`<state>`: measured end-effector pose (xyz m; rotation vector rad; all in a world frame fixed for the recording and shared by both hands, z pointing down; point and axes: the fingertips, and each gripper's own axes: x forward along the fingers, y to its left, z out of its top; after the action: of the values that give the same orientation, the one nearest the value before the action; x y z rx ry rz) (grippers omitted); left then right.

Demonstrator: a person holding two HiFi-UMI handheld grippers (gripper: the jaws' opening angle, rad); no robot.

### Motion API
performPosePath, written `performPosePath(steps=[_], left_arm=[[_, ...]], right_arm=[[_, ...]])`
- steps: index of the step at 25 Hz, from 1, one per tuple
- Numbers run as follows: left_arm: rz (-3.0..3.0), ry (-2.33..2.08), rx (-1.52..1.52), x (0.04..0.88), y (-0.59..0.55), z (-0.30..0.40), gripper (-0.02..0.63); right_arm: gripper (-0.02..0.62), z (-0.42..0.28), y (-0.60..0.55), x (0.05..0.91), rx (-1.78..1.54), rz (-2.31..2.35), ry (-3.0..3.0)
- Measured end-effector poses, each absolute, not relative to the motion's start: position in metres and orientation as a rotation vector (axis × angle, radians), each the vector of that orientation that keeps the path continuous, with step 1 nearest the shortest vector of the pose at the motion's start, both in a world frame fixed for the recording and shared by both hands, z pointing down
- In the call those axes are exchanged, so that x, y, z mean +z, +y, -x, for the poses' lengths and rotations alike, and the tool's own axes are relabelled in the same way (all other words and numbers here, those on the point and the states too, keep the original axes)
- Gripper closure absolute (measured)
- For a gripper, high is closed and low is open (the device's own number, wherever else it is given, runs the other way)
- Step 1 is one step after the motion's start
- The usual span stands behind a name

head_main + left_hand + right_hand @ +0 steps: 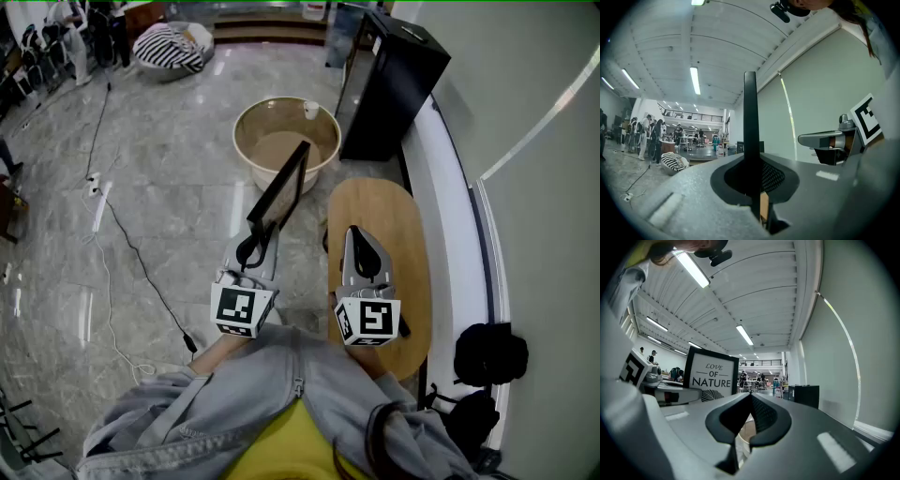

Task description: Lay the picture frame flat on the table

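A black picture frame [282, 187] hangs tilted in the air left of the oval wooden table [386, 202], its lower corner held in my left gripper [259, 231], which is shut on it. The left gripper view shows the frame [750, 117] edge-on as a thin dark bar rising from between the closed jaws. The right gripper view shows its white front [712, 376], printed "LOVE OF NATURE". My right gripper [355, 234] hovers over the table's near end, shut, with nothing in it [751, 397]. The two grippers sit side by side, a short gap between them.
A beige round tub [281, 141] stands on the marble floor just beyond the frame. A black cabinet [389, 84] stands past the table's far end. A white curved ledge [450, 216] runs along the table's right side. Cables [131, 253] lie on the floor at left; black bags [487, 356] at right.
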<state>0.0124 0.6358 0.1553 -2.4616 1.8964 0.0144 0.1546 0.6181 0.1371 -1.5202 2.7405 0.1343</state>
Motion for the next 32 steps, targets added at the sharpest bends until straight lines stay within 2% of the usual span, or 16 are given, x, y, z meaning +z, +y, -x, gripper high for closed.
performPosePath(steps=[9,26,32], left_arm=[[2.492,1.882,0.023,0.169,0.566,0.007,0.586],[2.586,1.771,-0.003,0.183,0.303,0.094,0.588],[2.637,1.747,-0.005,0.193,0.241,0.105,0.588]], right_arm=[[0.595,-0.132,0.547,0.149,0.092,1.519,2.721],[0.595,-0.055,0.286,0.171,0.018,1.651,2.679],[0.595,-0.048,0.232,0.183,-0.035,1.722,2.67]])
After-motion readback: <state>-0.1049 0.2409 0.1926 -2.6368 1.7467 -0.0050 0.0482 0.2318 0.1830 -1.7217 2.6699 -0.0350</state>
